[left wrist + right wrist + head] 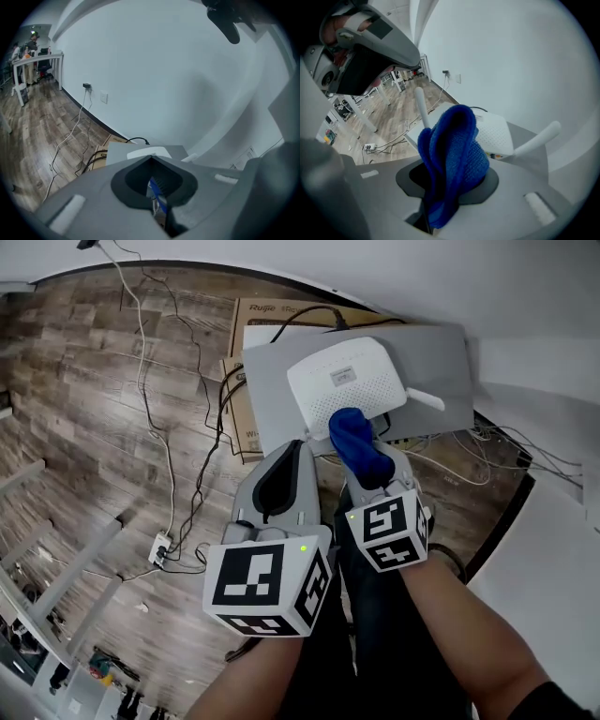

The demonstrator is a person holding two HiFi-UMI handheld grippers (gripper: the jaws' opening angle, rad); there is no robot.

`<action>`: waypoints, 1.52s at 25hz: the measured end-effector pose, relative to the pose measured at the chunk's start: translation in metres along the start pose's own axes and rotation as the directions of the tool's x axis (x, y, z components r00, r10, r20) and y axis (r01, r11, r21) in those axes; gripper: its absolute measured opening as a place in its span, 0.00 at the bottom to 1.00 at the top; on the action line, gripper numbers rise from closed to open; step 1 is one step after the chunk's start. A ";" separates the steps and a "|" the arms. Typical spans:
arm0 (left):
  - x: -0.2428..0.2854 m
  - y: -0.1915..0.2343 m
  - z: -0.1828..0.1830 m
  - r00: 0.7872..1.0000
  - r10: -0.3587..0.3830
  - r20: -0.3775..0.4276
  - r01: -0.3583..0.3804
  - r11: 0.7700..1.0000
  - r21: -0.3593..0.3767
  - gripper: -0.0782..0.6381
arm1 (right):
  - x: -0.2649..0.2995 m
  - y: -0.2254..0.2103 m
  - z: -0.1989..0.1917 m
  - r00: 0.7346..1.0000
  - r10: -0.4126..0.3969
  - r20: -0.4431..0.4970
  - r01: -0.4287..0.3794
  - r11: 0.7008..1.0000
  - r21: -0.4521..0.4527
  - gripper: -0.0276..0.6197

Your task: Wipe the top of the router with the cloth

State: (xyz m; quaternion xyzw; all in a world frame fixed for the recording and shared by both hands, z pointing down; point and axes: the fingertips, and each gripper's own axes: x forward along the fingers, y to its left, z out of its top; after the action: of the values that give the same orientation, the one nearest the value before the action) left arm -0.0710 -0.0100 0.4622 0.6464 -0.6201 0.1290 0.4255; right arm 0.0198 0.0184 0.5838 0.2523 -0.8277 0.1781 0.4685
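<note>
Wood-plank floor (84, 409) at far left, crossed by thin cables (169, 456) trailing down to one white power strip (161, 547). Next along, the left tool (298, 448), one of two in view: jaws drawn together with tips meeting, nothing clamped between them, held just short of the near edge of a grey slab (441, 362) and apart from it. Same closed tips plain in the left gripper view (151, 160), pointed at the slab (123, 151) and at the white shape on top of it. Behind the slab's left end, a brown cardboard box (262, 313) lying on the floor against the pale wall (375, 268). On the slab, one white router (347, 381), flat, its top perforated. Two white antennas in the right gripper view, one upright at the left (421, 107) and one slanting off to the right (540, 137), with the router (497, 133) between them. Just right of the left tool, the right tool (372, 460), clamped on one blue cloth (359, 442). Cloth (452, 159) bunched and folded, standing up out of the jaws of that tool (449, 192) and reaching forward to the router's near edge, directly ahead of the tool; actual contact with the top impossible to settle from any view.
</note>
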 end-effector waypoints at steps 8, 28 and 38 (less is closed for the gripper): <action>-0.034 0.053 -0.013 0.999 0.046 0.025 -0.045 0.998 -0.044 0.11 | 0.013 0.061 0.026 0.998 0.044 0.034 -0.044 0.999 -0.002 0.27; -0.034 0.105 0.001 0.999 0.030 0.021 -0.031 0.999 0.022 0.11 | 0.044 0.103 0.043 0.997 0.058 0.051 -0.066 0.984 0.167 0.27; -0.032 0.064 -0.005 0.997 -0.066 -0.031 0.068 0.995 0.068 0.11 | -0.012 0.079 0.081 0.989 0.014 0.151 -0.035 0.989 0.141 0.27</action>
State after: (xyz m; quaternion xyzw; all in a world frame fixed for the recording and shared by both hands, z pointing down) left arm -0.1335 0.0239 0.4683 0.6793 -0.5870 0.1451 0.4157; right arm -0.0764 0.0427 0.5283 0.2877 -0.8486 0.2233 0.3838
